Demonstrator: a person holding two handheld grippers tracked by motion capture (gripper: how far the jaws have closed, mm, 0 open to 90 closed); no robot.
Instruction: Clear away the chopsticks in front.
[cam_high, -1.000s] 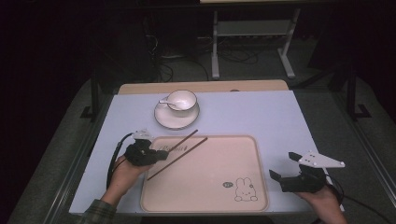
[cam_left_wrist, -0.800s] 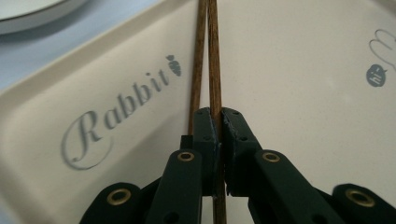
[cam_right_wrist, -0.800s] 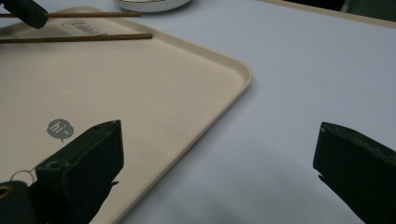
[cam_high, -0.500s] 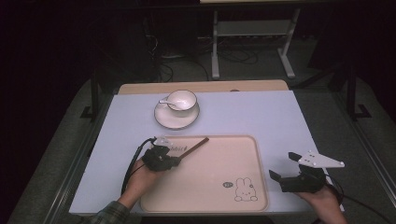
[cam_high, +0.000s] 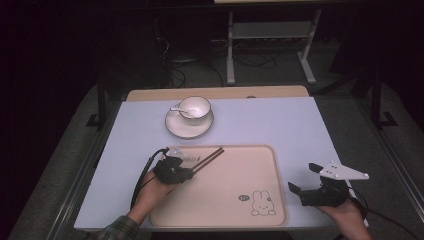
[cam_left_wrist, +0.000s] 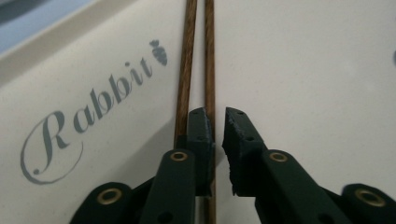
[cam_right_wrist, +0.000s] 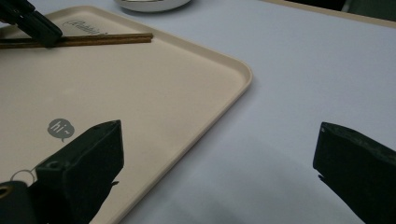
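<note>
Left gripper (cam_high: 186, 172) over the chopsticks (cam_high: 210, 158) on the tray (cam_high: 235, 220); right gripper (cam_high: 306, 184) idle on the table (cam_high: 280, 125).

The two brown chopsticks lie side by side on the tray's far left part, their tips near its far rim, just right of the printed word "Rabbit" (cam_left_wrist: 116, 86). In the left gripper view the jaws are nearly pressed together, a narrow slit between them; one chopstick (cam_left_wrist: 210, 56) runs under the left jaw, the other (cam_left_wrist: 186, 65) lies just outside it, and I cannot tell whether anything is pinched. The right gripper (cam_right_wrist: 219, 158) sits just off the tray's right edge, near its near corner, jaws spread wide over bare table. The tray's middle and right are bare up to the rabbit print (cam_high: 261, 202). A cup (cam_high: 194, 106) on a saucer (cam_high: 176, 129) stands beyond the far rim, apart from it.
</note>
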